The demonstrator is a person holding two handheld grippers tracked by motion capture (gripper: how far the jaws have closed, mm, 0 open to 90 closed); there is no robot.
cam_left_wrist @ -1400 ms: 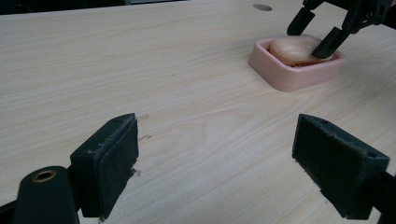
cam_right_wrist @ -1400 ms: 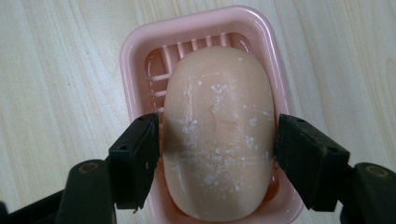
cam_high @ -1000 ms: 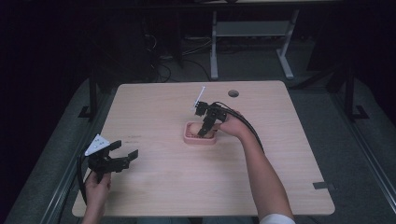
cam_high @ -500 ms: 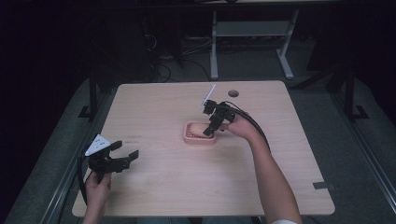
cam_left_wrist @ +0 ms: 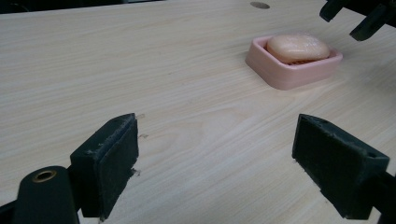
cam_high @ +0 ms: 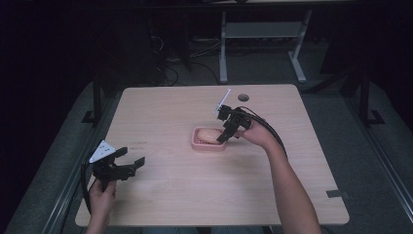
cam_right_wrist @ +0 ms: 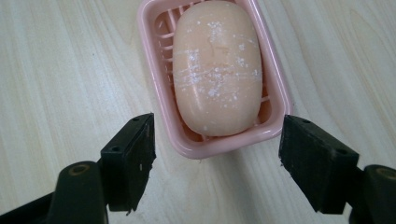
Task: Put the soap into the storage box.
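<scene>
High view: the right hand-held gripper (cam_high: 230, 130) hovers spread above the soap dish (cam_high: 198, 143), mid-surface, left hand-held gripper (cam_high: 127, 162) idle at seven o'clock. Right gripper view: soap (cam_right_wrist: 217, 65) lies in the dish at twelve o'clock, ungrasped; lowering probably follows.

left claw (cam_high: 130, 163): jaws apart | right claw (cam_high: 228, 135): jaws apart, angled down

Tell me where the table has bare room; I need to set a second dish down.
Bare wood runs between the left gripper and the pink soap dish, along the far edge up to the cable hole, and across the near right corner beyond the forearm. It is crowded only mid-table, where the right gripper hangs over the soap.
</scene>
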